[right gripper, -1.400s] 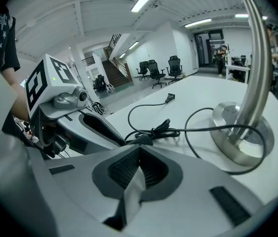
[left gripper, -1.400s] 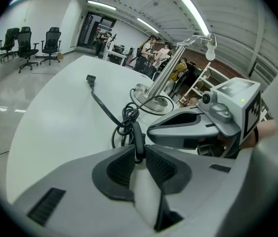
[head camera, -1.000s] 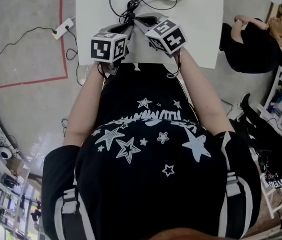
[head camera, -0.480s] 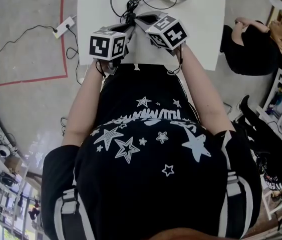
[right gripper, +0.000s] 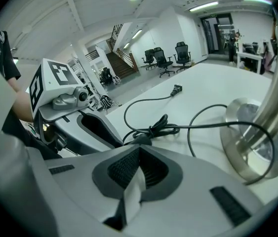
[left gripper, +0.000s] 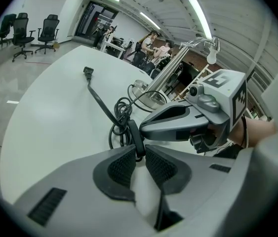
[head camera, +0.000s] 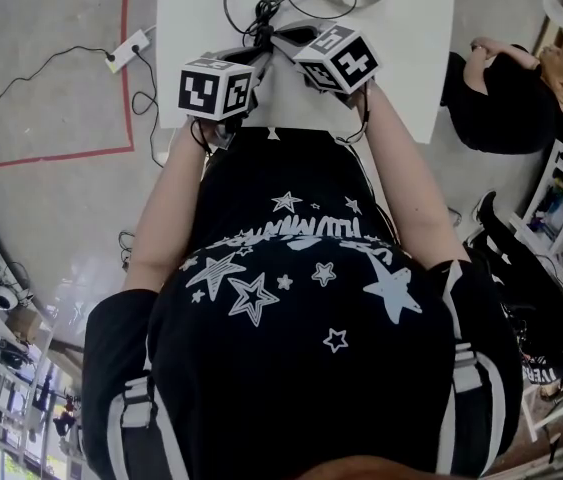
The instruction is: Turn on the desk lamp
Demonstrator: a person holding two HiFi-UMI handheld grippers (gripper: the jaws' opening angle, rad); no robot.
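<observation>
Over the last second little moved. My left claw stayed where it was, while the right claw crept a touch forward across the white counter towards the tangle of cord. I read that as the last bit of lining up, not as a press.

The left claw was pinched shut on the black oblong inline switch, holding it by the tips just in front of the knotted black power cord. The right claw's jaws were closed with nothing between them, and their tips sat just beside that same switch from the other side. It looked as if one claw was steadying the switch so that the other could push its button.

The silver desk lamp with the round metal base stood near, further back on the counter, with the cord looping round in front of it. I could not tell from these views whether its bulb was lit.

One worry: the cord's black plug lay loose on the counter, well apart from the claws. If that was the mains end, pressing the switch might do nothing.
</observation>
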